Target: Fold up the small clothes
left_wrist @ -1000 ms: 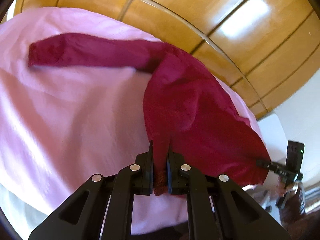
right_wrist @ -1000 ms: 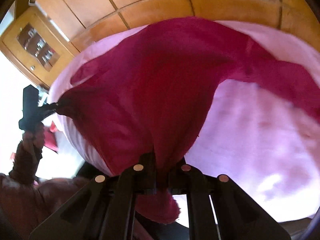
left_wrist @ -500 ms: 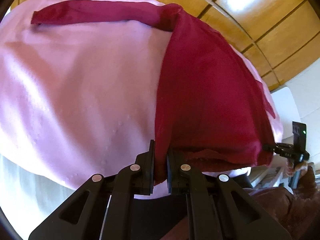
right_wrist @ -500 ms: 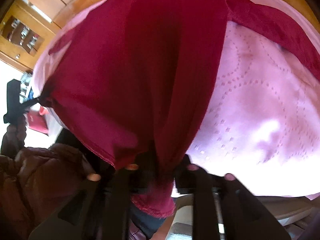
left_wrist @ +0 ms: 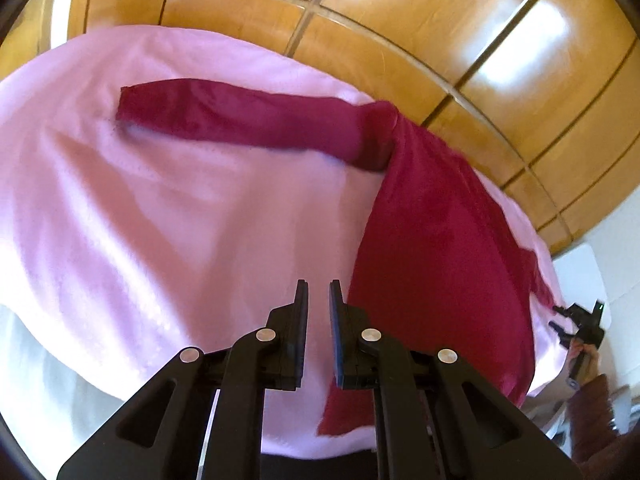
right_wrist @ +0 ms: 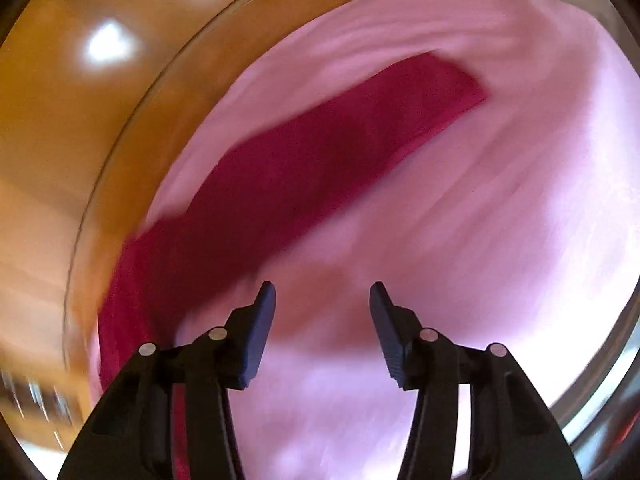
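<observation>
A dark red garment (left_wrist: 436, 264) lies flat on a pink cloth (left_wrist: 160, 220) that covers a round table. One sleeve (left_wrist: 248, 124) stretches out to the left. My left gripper (left_wrist: 319, 286) is slightly open and empty, just left of the garment's near edge. In the right wrist view, which is blurred, the garment (right_wrist: 280, 184) lies to the left of and beyond my right gripper (right_wrist: 322, 288), which is wide open and empty above the pink cloth (right_wrist: 500, 220). The right gripper (left_wrist: 576, 320) also shows at the far right of the left wrist view.
A glass table rim (left_wrist: 440, 64) runs around the cloth, with a wooden floor (left_wrist: 440, 8) beyond it. White furniture (left_wrist: 584, 268) stands at the right. The person's hand (left_wrist: 580, 352) holds the right gripper.
Both grippers have let go of the garment, which now lies flat on the cloth. The left jaws have opened a little, the right jaws wide. The right gripper has swung to face the sleeve.
</observation>
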